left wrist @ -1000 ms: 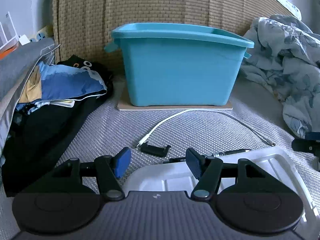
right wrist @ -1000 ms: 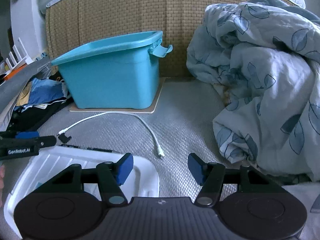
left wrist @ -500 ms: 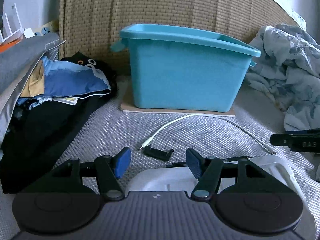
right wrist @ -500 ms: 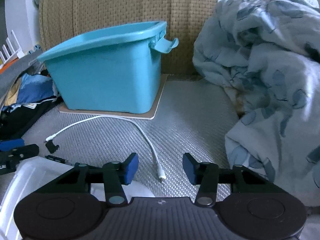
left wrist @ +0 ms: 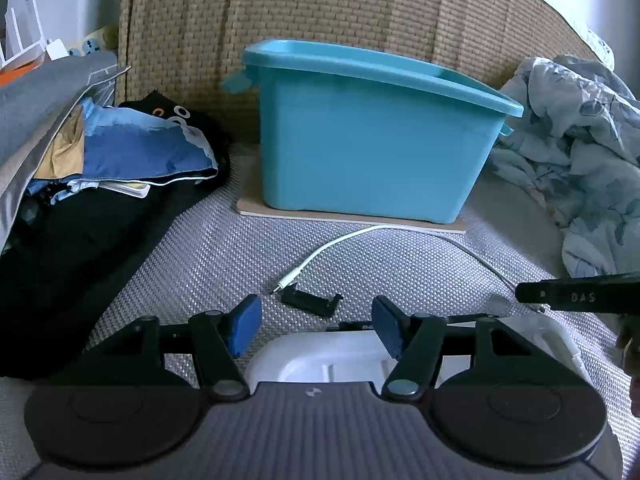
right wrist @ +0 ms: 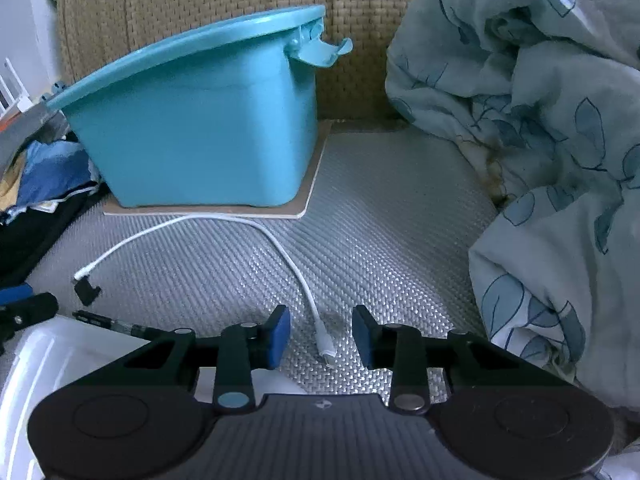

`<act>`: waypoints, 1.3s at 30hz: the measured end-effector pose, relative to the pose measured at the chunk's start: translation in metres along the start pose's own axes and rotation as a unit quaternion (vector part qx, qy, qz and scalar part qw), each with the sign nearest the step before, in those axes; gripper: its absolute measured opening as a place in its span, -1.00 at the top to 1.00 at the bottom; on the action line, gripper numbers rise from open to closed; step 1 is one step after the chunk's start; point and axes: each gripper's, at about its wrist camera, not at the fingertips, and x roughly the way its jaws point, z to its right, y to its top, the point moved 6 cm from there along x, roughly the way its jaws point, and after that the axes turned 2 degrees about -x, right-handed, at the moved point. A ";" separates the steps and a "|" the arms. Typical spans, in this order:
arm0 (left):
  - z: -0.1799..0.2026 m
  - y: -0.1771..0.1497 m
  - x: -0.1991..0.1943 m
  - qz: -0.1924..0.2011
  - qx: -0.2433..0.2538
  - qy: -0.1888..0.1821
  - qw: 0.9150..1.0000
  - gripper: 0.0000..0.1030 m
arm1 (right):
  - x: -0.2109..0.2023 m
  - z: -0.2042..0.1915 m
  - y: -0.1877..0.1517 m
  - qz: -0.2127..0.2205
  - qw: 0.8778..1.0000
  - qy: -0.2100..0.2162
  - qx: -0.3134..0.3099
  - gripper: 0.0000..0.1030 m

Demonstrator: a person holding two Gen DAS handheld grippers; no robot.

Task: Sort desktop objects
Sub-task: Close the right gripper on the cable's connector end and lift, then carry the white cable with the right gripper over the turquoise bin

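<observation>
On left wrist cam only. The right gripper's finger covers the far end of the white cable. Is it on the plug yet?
Observer: Not yet. The right gripper straddles the plug. Its jaws have just been closing, but both pads stand clear of it.
Operator: Plug lifted or flat?
Observer: Flat on the grey mat.
Operator: My own fingers block the pen. Where is it?
Observer: The black pen lies along the far edge of the white tray, left of the right gripper.

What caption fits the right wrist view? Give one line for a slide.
Right gripper, jaws closing but still open, straddles the white cable's plug end near the teal bin.
</observation>
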 end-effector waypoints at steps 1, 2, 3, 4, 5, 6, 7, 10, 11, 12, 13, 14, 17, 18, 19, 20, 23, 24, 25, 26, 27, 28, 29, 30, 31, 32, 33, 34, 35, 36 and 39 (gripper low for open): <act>0.000 0.000 0.001 -0.001 -0.001 0.000 1.000 -0.26 | 0.001 0.000 0.000 -0.001 1.000 0.001 0.000 0.36; 0.000 -0.001 0.001 -0.002 -0.002 -0.001 1.000 -0.26 | 0.003 0.000 -0.001 -0.004 1.000 0.003 0.002 0.42; 0.000 -0.001 0.001 -0.002 -0.002 0.000 1.000 -0.26 | 0.006 0.001 -0.001 -0.008 1.000 0.002 0.004 0.47; -0.001 -0.001 0.001 -0.002 -0.002 0.000 1.000 -0.26 | 0.007 0.002 -0.002 -0.009 1.000 0.001 0.005 0.51; -0.001 -0.001 0.001 -0.002 -0.003 0.000 1.000 -0.26 | 0.008 0.002 -0.002 -0.007 1.000 0.002 0.006 0.52; -0.001 -0.001 0.001 -0.002 -0.005 -0.001 1.000 -0.26 | 0.008 0.003 -0.002 -0.007 1.000 0.002 0.007 0.54; -0.001 -0.001 0.001 -0.003 -0.006 -0.002 1.000 -0.26 | 0.008 0.003 -0.002 -0.007 1.000 0.001 0.008 0.61; -0.001 -0.002 0.002 -0.005 -0.007 -0.001 1.000 -0.26 | 0.008 0.003 -0.002 -0.006 1.000 -0.002 0.008 0.79; -0.001 -0.002 0.002 -0.005 -0.007 -0.001 1.000 -0.26 | 0.008 0.003 -0.002 -0.005 1.000 -0.003 0.008 0.81; -0.001 -0.001 0.002 -0.004 -0.008 -0.001 1.000 -0.26 | 0.008 0.001 -0.002 -0.007 1.000 0.001 0.003 0.81; -0.001 -0.001 0.002 -0.004 -0.008 -0.001 1.000 -0.26 | 0.007 0.000 -0.002 -0.008 1.000 0.004 -0.002 0.81; -0.001 -0.001 0.001 -0.003 -0.009 0.000 1.000 -0.26 | 0.003 -0.001 0.000 -0.002 1.000 0.003 -0.006 0.82; -0.002 0.000 0.000 -0.001 -0.010 0.001 1.000 -0.26 | -0.007 -0.004 0.004 0.017 1.000 -0.001 -0.017 0.83; -0.002 0.000 0.000 -0.001 -0.012 0.002 1.000 -0.26 | -0.012 -0.005 0.007 0.024 1.000 0.000 -0.019 0.83; -0.002 0.000 0.000 -0.001 -0.014 0.002 1.000 -0.26 | -0.019 -0.007 0.009 0.031 0.999 0.002 -0.020 0.84; -0.002 0.000 0.000 -0.001 -0.014 0.002 1.000 -0.26 | -0.024 -0.009 0.012 0.037 0.999 0.004 -0.022 0.85; -0.002 0.000 -0.002 0.000 -0.013 0.003 1.000 -0.26 | -0.043 -0.018 0.019 0.060 0.998 0.012 -0.032 0.86; -0.002 0.000 -0.002 0.001 -0.012 0.003 1.000 -0.26 | -0.051 -0.021 0.022 0.068 0.997 0.017 -0.034 0.86; -0.002 0.000 -0.003 0.001 -0.011 0.004 1.000 -0.26 | -0.058 -0.025 0.025 0.075 0.996 0.021 -0.035 0.86; -0.002 0.000 -0.003 0.002 -0.010 0.005 1.000 -0.26 | -0.063 -0.029 0.029 0.081 0.996 0.026 -0.038 0.86; -0.001 0.000 -0.003 0.002 -0.007 0.006 1.000 -0.26 | -0.069 -0.034 0.033 0.089 0.995 0.030 -0.042 0.86; 0.000 -0.001 -0.003 0.001 -0.004 0.006 1.000 -0.26 | -0.076 -0.039 0.036 0.096 0.994 0.035 -0.045 0.86; 0.001 -0.001 -0.004 0.001 -0.001 0.006 1.000 -0.26 | -0.082 -0.044 0.040 0.102 0.993 0.040 -0.049 0.86; 0.003 -0.001 -0.004 0.001 0.007 0.009 1.000 -0.26 | -0.087 -0.049 0.042 0.106 0.992 0.043 -0.053 0.86; 0.006 -0.002 -0.004 0.003 0.019 0.012 1.000 -0.26 | -0.092 -0.055 0.046 0.113 0.991 0.048 -0.057 0.86; 0.010 -0.002 -0.005 0.008 0.034 0.017 0.999 -0.26 | -0.097 -0.059 0.049 0.118 0.990 0.053 -0.058 0.86; 0.014 -0.002 -0.007 0.013 0.050 0.023 0.998 -0.26 | -0.102 -0.064 0.052 0.123 0.989 0.059 -0.060 0.86; 0.018 -0.002 -0.009 0.018 0.065 0.025 0.997 -0.26 | -0.107 -0.068 0.054 0.128 0.988 0.065 -0.060 0.87; 0.022 -0.003 -0.011 0.023 0.077 0.024 0.996 -0.26 | -0.112 -0.071 0.056 0.135 0.987 0.068 -0.061 0.87; 0.025 -0.003 -0.013 0.026 0.087 0.021 0.996 -0.26 | -0.120 -0.075 0.059 0.146 0.985 0.072 -0.061 0.87; 0.036 -0.005 -0.017 0.029 0.106 0.008 0.994 -0.26 | -0.134 -0.082 0.065 0.163 0.981 0.077 -0.066 0.87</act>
